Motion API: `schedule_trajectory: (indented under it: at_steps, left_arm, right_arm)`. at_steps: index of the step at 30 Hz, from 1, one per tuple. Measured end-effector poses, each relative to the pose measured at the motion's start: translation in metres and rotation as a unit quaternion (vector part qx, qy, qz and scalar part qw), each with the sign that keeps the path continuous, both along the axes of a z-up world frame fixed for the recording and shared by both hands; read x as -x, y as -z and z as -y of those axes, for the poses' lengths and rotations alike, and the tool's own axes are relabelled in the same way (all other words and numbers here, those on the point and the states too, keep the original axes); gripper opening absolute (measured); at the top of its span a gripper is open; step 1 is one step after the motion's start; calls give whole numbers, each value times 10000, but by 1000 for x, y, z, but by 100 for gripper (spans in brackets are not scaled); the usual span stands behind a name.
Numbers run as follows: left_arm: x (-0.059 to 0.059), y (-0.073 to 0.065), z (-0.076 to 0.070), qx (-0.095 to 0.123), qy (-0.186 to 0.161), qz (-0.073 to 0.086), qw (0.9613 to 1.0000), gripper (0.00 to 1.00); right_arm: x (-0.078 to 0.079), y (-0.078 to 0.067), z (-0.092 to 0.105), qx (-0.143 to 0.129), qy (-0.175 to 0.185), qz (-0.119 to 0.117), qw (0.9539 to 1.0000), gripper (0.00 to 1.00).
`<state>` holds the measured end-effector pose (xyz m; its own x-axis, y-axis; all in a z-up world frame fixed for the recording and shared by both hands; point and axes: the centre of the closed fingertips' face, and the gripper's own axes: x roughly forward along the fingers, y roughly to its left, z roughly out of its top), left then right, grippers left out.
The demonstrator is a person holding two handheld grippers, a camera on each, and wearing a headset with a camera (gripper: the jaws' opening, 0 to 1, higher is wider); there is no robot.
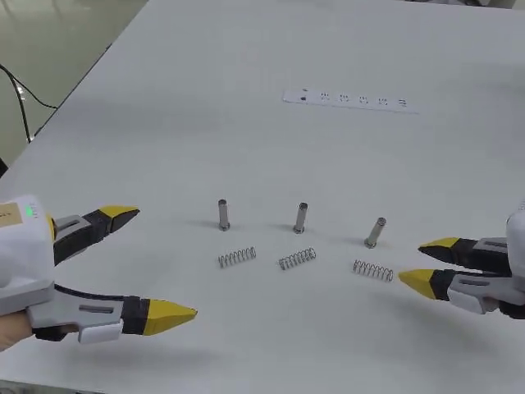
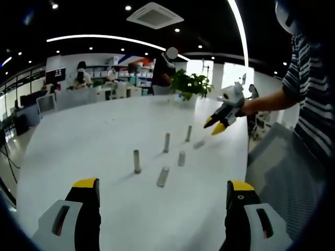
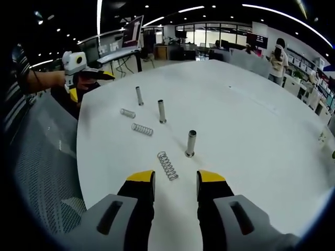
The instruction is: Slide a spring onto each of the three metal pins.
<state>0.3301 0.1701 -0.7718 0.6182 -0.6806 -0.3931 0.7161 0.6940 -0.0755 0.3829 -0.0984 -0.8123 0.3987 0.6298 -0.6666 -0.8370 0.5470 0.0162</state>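
We hold the yellow-tipped left gripper (image 1: 164,263) wide open, the right gripper (image 1: 413,262) narrowly parted, empty, beside a coiled wire spring (image 1: 373,270).

The head view looks steeply down over the white table (image 1: 246,123) at the row of pins (image 1: 301,217). The left gripper view skims low along that row, with the right gripper (image 2: 212,127) at 1 o'clock. The right gripper view faces back from closer in, with the left gripper (image 3: 89,83) at 10 o'clock.

Yellow tips on left gripper (image 1: 162,263) and right gripper (image 1: 412,262), silver pins (image 1: 301,217) and springs (image 1: 297,258), white table (image 1: 246,123), striped shirt (image 2: 309,78)
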Motion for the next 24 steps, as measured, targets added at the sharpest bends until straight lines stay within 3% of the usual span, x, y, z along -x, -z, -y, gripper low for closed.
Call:
schedule_trajectory:
  at_steps: [10, 13, 24]
  left_arm:
    - [3, 2, 0, 24, -11, -24, 10000, 98]
    - [5, 4, 1, 25, -2, -50, 10000, 98]
    - [8, 5, 1, -27, 29, -68, 10000, 98]
  right_arm:
    - [6, 9, -6, 369, -384, -38, 9986, 28]
    - [7, 12, -8, 558, -585, 34, 9967, 26]
    - [5, 13, -22, 827, -1171, 252, 9894, 21]
